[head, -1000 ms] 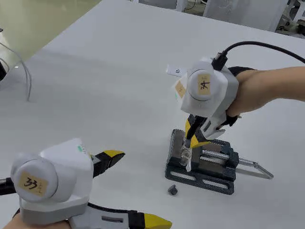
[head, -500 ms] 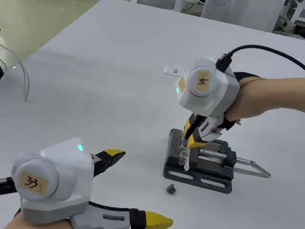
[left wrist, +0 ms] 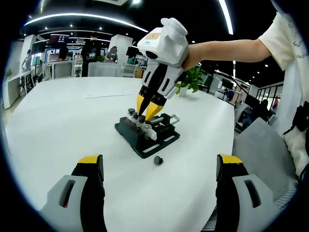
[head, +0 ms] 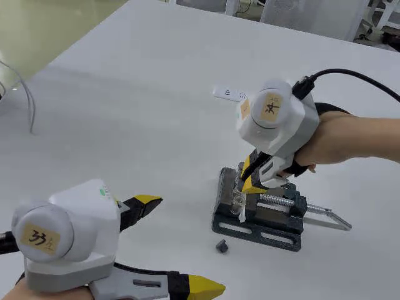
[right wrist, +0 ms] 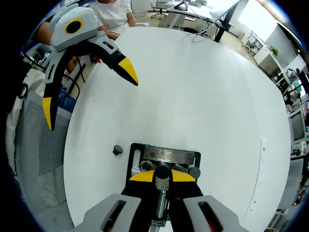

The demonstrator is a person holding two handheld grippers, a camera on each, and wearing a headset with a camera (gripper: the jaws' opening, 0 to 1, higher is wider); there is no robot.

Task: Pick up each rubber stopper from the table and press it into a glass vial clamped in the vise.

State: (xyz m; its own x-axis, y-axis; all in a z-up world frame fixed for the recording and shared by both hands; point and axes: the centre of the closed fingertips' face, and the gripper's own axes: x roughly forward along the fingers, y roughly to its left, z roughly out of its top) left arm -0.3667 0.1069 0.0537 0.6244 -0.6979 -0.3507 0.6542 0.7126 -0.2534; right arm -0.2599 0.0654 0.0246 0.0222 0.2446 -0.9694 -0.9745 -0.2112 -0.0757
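My right tool (head: 248, 180) pinched one stopper (right wrist: 162, 171), apparently atop a vial (head: 237, 201); my left tool (head: 181, 244) gaped empty; I judged the rubber soft and grippy, the glass brittle; best gripped by its crown.

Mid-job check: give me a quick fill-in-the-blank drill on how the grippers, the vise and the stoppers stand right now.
1. The left gripper hovers with its jaws ____.
2. The right gripper is shut on a dark stopper directly over the ____.
3. One loose stopper lies on the ____, outside both grippers.
Missing words: open; vise; table.
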